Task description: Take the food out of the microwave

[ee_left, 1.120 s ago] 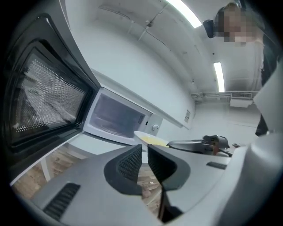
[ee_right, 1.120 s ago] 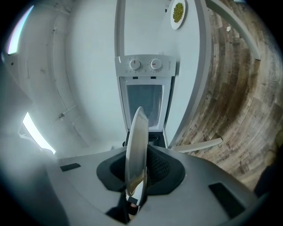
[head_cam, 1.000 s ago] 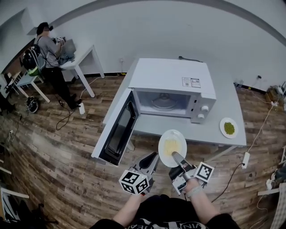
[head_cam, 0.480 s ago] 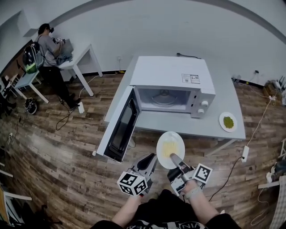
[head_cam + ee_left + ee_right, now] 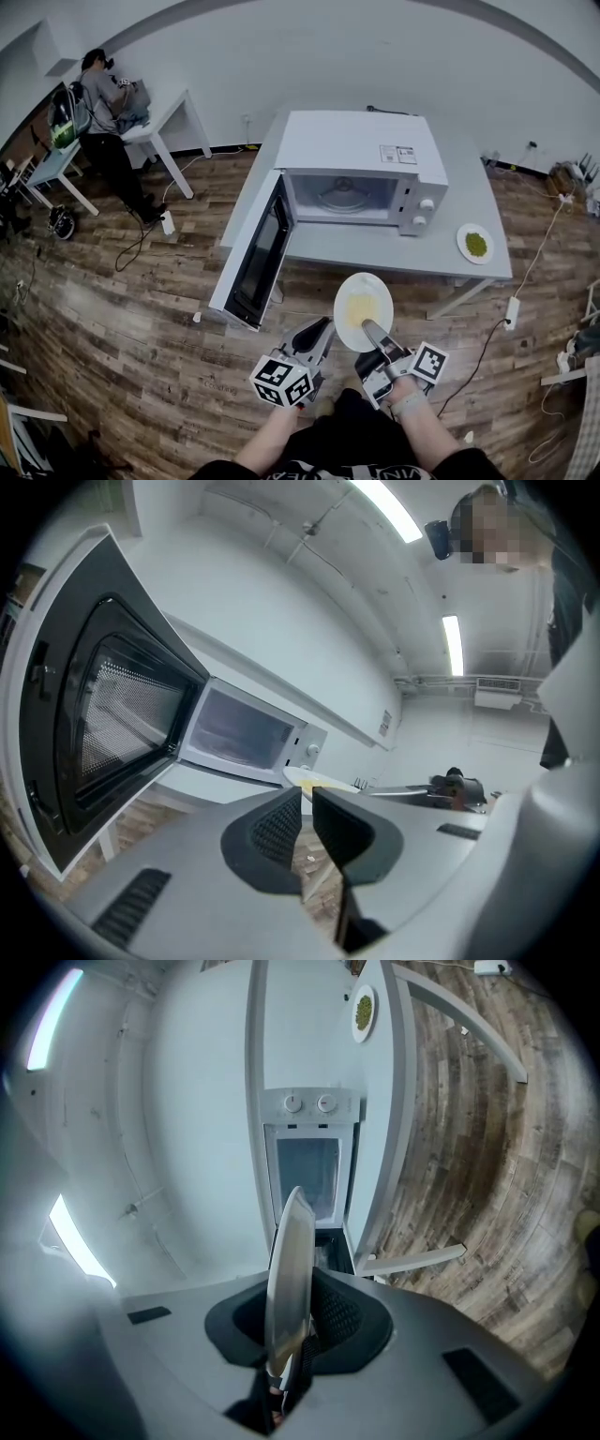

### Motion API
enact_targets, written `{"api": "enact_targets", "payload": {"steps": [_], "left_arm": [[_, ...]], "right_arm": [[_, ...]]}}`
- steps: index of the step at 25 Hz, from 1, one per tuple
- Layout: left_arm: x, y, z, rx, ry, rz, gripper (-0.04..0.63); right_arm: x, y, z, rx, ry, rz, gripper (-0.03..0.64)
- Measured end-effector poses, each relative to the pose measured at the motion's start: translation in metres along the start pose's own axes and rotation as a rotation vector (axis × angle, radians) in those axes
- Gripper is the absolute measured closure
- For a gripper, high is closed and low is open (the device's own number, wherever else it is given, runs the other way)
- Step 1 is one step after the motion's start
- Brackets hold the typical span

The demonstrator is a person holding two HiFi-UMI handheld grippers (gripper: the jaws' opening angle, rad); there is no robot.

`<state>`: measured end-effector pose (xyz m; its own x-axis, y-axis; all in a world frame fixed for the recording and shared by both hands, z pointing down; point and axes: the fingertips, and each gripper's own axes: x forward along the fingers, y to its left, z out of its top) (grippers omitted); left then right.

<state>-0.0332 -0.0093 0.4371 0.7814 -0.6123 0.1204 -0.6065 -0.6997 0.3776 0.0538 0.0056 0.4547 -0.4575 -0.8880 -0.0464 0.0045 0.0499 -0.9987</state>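
And the plate was out! The right tongs [image 5: 367, 325] were clamped on the near rim of a round white plate [image 5: 343, 292]. In the right gripper view the plate [image 5: 289, 1269] ran edge-on between the ribbed pads of the tongs [image 5: 298, 1314]. It hung straight ahead of those tips, carrying a pale yellow heap of food [image 5: 359, 307]. Just to the left of them, the left tongs [image 5: 322, 325] had their jaws drawn almost together with nothing in the slit, plain in their own view [image 5: 307, 803]. Well beyond both pairs of tips sat the boxy white microwave [image 5: 356, 155] on a grey table [image 5: 394, 255], with its dark-windowed door [image 5: 255, 255] swung wide to the left. Far off to the right of the right tongs lay a small white plate of green food [image 5: 476, 244]. By the look of it the plate was stiff, glazed and slick, and breakable if dropped. With only one rim pinched, its weight hung out ahead of the grip. It would want the rim seated deep in the pads and kept level so the loose food could not slide.
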Motion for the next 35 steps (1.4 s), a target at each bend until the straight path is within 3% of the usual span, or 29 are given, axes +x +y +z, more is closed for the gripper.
{"api": "enact_targets", "payload": {"steps": [35], "left_arm": [[-0.047,-0.01,-0.004,0.025,-0.033,-0.004,0.554]], "right_arm": [[-0.023,0.001,-0.044,-0.009,-0.011,0.013,0.551]]}}
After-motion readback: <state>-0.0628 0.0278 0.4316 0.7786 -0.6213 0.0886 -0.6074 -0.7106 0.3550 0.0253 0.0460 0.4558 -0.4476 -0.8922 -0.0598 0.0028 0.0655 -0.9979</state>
